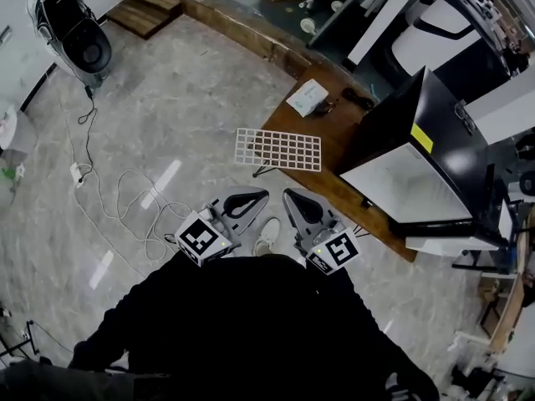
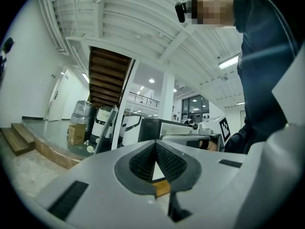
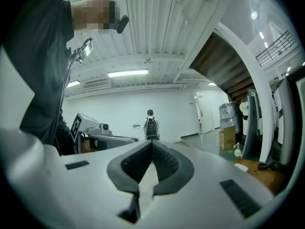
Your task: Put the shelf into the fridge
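My left gripper (image 1: 261, 195) and right gripper (image 1: 289, 195), both closed on nothing, sit near the shelf (image 1: 278, 149), which only the head view shows.

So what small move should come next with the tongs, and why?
Probably open both before they reach the shelf. The left tongs and right tongs are shut and empty, short of the shelf. It lies on the table corner, seemingly partly overhanging, and shut tongs cannot take its edge.
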Action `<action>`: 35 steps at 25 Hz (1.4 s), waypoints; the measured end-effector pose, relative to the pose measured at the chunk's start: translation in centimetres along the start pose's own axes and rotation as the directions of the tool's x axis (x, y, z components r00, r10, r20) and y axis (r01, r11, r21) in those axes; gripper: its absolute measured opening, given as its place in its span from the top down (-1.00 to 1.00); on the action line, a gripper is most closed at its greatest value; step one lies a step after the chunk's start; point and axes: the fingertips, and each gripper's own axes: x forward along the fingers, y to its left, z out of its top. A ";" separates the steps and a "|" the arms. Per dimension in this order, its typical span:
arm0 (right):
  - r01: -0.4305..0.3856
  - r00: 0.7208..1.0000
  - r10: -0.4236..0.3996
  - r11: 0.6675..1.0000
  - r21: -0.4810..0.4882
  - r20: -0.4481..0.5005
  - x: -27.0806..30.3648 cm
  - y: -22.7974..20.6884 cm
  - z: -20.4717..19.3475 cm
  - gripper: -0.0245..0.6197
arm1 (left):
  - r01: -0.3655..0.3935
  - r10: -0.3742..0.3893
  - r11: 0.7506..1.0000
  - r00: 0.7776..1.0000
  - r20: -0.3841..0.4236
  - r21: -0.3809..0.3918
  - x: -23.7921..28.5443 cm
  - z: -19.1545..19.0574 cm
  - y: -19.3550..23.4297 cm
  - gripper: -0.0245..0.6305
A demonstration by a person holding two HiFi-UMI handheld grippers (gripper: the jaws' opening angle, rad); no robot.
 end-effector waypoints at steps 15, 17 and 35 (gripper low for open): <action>-0.224 0.974 0.225 0.974 0.044 -0.030 3.3 -11.6 -3.5 0.90 | -0.221 0.234 0.951 0.972 0.034 -0.218 9.0 -4.1 7.6 0.91; -0.243 0.969 0.245 0.968 0.059 -0.034 3.8 -12.2 -4.4 0.90 | -0.216 0.254 0.925 0.963 0.086 -0.312 9.1 -4.9 8.4 0.91; -0.280 0.946 0.298 0.950 0.141 -0.128 13.6 -16.0 -13.6 0.90 | -0.199 0.566 0.415 0.821 0.081 -0.888 4.9 -24.6 20.1 0.85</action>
